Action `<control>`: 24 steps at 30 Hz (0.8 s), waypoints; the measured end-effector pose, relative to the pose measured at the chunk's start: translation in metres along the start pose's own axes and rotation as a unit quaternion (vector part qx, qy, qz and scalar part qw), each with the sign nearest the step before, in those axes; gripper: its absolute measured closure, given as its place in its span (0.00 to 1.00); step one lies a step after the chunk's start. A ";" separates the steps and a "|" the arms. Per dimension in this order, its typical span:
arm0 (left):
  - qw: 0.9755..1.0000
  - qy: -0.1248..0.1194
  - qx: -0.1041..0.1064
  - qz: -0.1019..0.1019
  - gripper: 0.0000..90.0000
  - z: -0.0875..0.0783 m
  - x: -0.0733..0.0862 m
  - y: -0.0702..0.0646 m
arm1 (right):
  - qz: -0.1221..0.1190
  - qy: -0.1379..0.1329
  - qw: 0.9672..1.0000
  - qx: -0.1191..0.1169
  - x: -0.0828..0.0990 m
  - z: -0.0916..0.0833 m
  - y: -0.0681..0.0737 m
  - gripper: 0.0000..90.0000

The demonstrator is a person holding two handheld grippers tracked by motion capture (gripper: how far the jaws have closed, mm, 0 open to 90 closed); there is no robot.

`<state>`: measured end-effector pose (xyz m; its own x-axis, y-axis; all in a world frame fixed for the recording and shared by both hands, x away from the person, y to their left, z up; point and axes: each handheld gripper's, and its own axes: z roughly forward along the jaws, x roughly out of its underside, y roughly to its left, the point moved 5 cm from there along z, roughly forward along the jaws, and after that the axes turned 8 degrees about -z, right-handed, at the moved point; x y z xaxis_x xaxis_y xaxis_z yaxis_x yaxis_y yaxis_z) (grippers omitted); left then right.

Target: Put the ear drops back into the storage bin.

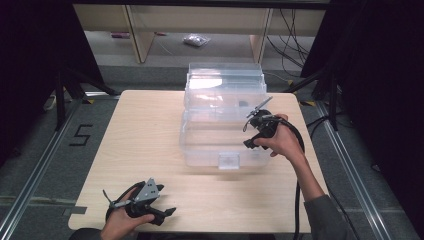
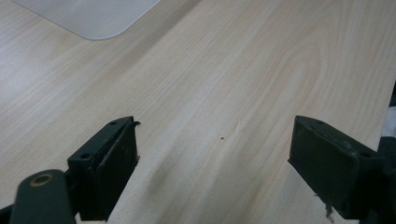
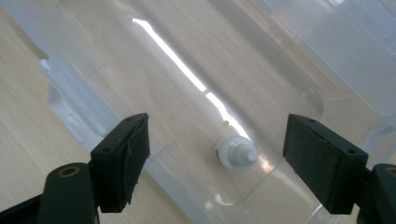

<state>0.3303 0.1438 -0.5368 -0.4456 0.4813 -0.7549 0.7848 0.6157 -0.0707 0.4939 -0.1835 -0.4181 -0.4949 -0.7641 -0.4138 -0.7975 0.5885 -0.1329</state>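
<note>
The right gripper (image 1: 249,134) hangs over the right-hand part of the clear plastic bin (image 1: 224,120), its jaws spread wide and nothing between them — in the right gripper view the two black pads (image 3: 122,161) stand well apart, and a small white bottle (image 3: 235,154) lies on the bin's floor below the gap, touching neither pad. The bin sits toward the far side of the wooden table (image 1: 150,145), its hinged lid thrown back and standing behind it. The left gripper (image 1: 167,214) rests well clear of the bin, near the table's front edge, held low in the person's left hand (image 1: 122,220); its jaws are also wide apart and bare, with only table grain between them and a corner of the bin's base far off in the left gripper view. Judging from how things lie, the step in hand is the drop into the bin: the bottle is inside and free of the grip. The next move, as I read it, calls for lifting the right gripper straight up past the bin's near wall without clipping the rim — then either fetching another item or swinging the lid forward to close the bin
</note>
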 end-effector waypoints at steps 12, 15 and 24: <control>1.000 0.000 -0.001 -0.002 0.16 0.000 0.000 0.000 | -0.016 -0.030 0.999 -0.003 0.002 -0.010 0.015 0.26; 1.000 0.000 -0.001 -0.001 0.16 0.000 0.000 0.000 | -0.022 -0.039 0.999 -0.002 0.002 -0.011 0.017 0.26; 1.000 0.000 -0.002 -0.001 0.16 0.000 0.000 0.000 | -0.031 -0.053 0.998 -0.004 0.005 -0.014 0.026 0.26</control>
<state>0.3302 0.1438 -0.5369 -0.4472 0.4802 -0.7546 0.7825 0.6186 -0.0702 0.4663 -0.1755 -0.4112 -0.4053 -0.7661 -0.4988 -0.8287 0.5382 -0.1534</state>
